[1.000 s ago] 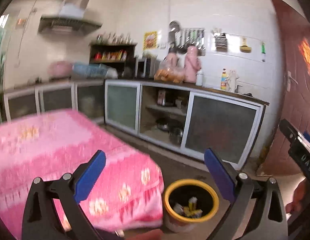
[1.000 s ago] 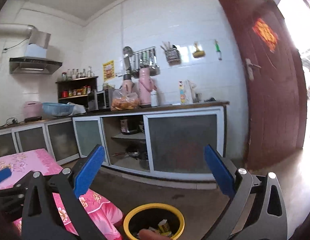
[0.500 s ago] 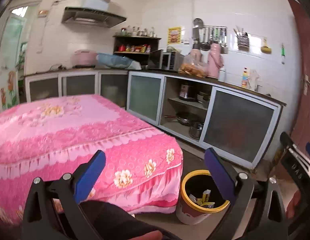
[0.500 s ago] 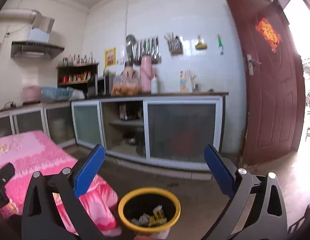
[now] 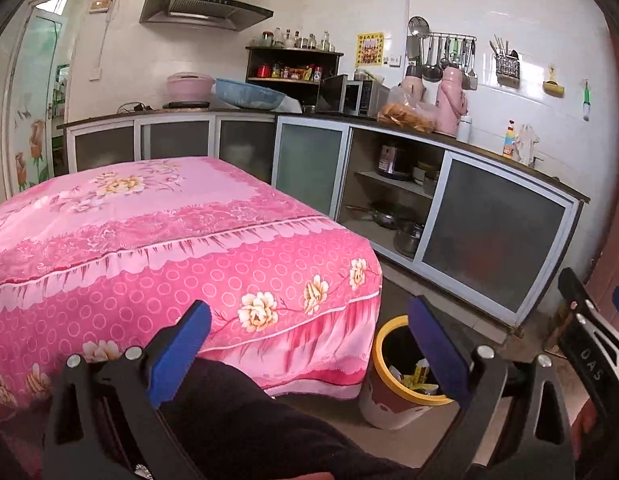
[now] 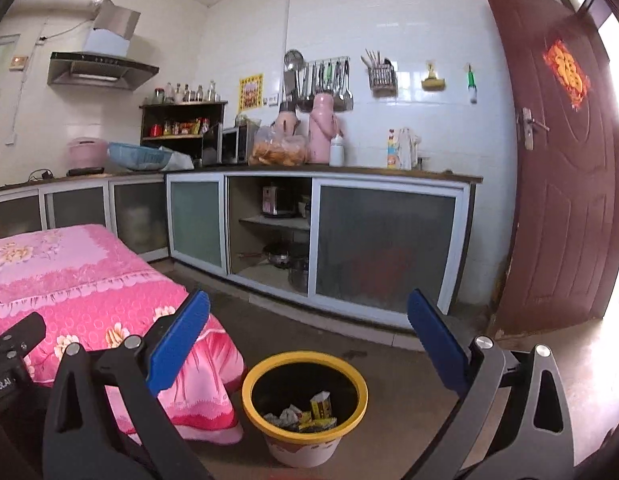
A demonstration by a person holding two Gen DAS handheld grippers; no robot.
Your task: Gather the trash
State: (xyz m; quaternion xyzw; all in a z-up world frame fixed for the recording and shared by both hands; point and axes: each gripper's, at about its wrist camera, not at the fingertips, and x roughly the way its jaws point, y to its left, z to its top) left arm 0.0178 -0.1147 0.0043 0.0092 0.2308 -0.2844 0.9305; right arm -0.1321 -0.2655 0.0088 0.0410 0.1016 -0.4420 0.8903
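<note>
Both hand-held grippers hang released and empty; the right hand-held gripper [image 6: 307, 344] sits almost directly over the yellow-rimmed bin [image 6: 305, 364] holding wrappers, while the left hand-held gripper [image 5: 309, 350] has the bin low to its right, beside the pink-covered bench [image 5: 149, 216].

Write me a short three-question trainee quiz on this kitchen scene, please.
1. True or false: the right hand-held gripper holds a piece of trash.
2. Where does the yellow-rimmed bin stand? A) on the counter B) on the floor beside the corner of the pink-covered table C) inside the cabinet
3. Fill in: the bin holds crumpled ____.

Key:
1. False; both it and the left hand-held gripper are open with nothing between the fingers.
2. B
3. wrappers
</note>
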